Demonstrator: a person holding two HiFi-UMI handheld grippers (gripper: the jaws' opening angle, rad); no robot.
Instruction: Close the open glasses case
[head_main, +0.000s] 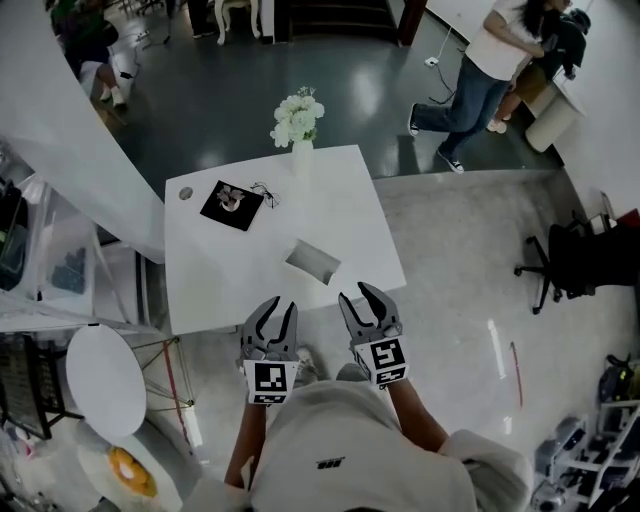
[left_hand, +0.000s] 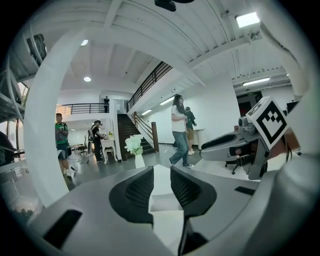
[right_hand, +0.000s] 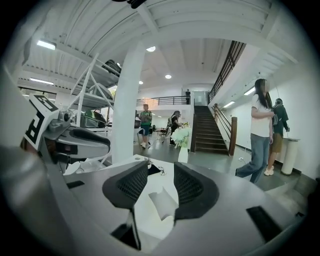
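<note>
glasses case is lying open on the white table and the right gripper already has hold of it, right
No. The glasses case lies open on the white table, but the right gripper has no hold of it: the head view shows it short of the case, jaws apart.

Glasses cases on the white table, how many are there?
1. The case lies on the table, toward its near edge, nearer than the black mat. No second case shows in any view.
</note>
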